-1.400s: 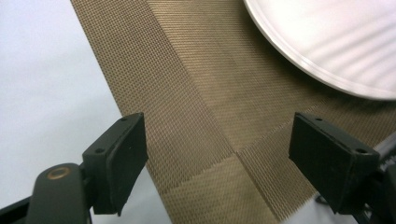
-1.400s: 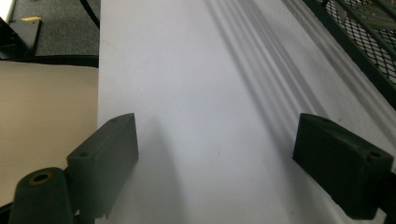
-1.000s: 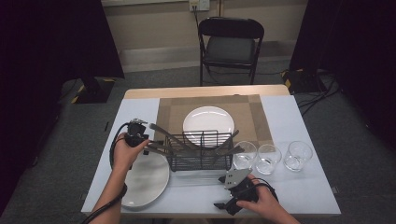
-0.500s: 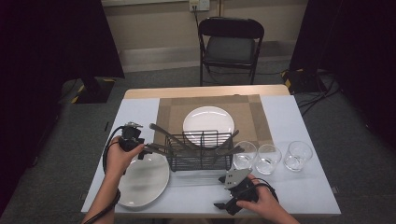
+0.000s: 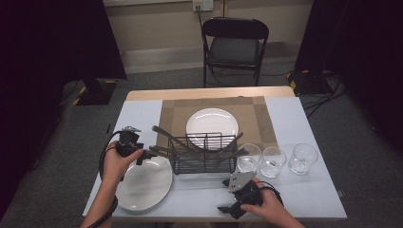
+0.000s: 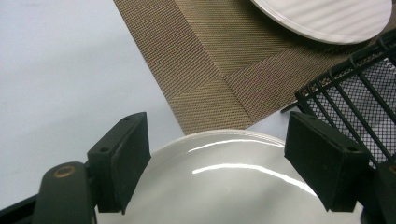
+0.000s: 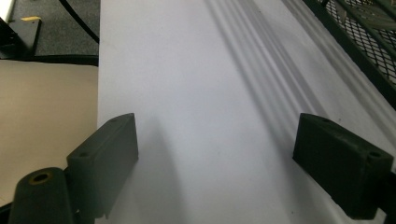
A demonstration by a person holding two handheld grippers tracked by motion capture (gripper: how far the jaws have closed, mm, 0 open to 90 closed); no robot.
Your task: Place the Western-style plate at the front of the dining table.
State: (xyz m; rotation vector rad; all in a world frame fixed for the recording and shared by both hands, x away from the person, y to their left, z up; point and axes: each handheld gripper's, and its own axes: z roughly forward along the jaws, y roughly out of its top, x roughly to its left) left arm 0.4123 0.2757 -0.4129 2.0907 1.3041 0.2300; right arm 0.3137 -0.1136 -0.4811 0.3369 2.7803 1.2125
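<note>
The near white plate (image 5: 142,184) lies flat on the white table cover near the front left corner of the table (image 5: 142,114), its right rim just beside the left end of the black wire rack (image 5: 203,154). The left gripper (image 5: 145,154) hangs over the plate's far rim, held in the person's left hand (image 5: 115,164). In the left gripper view its jaws stand wide apart with nothing between them; the plate's glossy far rim (image 6: 233,168) shows in the gap, and whether a jaw touches it cannot be told.

Past that rim lies the near left corner of the brown woven placemat (image 6: 219,70), and the rack's mesh (image 6: 359,98) stands at the right of that view. Dark utensils (image 5: 166,135) lean out of the rack at both ends. Behind the rack a second white plate (image 5: 212,122) sits on the placemat (image 5: 256,118) in the middle of the table.

The right gripper (image 5: 228,208) rests low at the front edge of the table, right of centre, in the person's right hand (image 5: 266,209), pointing left along that edge. Its jaws are also spread wide and empty, with the bare white cover (image 7: 196,93) between them and the rack's base (image 7: 364,42) to one side.

Three clear glasses (image 5: 274,161) stand in a row right of the rack, toward the right edge. A black folding chair (image 5: 234,45) stands beyond the far edge.
</note>
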